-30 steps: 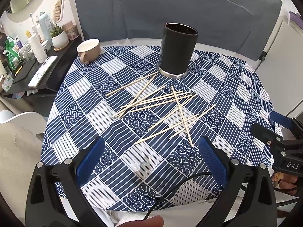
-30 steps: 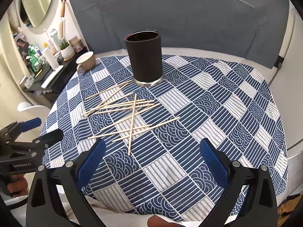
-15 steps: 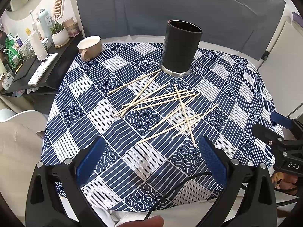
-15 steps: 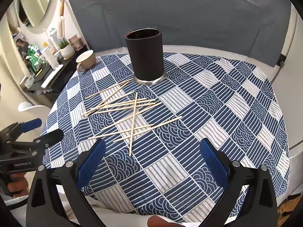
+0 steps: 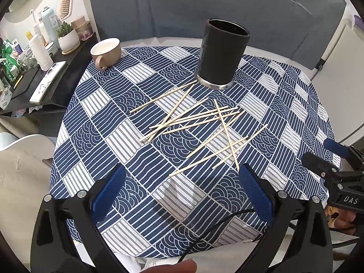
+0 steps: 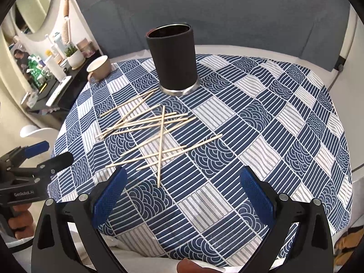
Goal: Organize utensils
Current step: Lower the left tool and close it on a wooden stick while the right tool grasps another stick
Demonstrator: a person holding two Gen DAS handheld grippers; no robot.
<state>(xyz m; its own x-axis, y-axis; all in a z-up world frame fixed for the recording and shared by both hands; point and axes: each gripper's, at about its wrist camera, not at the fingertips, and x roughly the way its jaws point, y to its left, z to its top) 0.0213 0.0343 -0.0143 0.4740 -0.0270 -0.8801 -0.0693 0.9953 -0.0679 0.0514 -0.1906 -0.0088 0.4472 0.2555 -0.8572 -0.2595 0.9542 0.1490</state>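
I have my left claw [image 5: 182,188] spread wide and holding nothing, and my right claw [image 6: 182,188] likewise. The chopsticks [image 5: 198,127] lie scattered on the tablecloth [image 5: 109,118] just ahead of both claws, with the black holder [image 6: 173,61] standing upright beyond them.

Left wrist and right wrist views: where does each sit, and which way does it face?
Left wrist: on the left claw, facing across the table at the chopsticks and black holder; right claw at its right edge.
Right wrist: on the right claw, facing the same way; left claw at its left edge.
Shared: chopsticks, holder, beige cup, both claws open.
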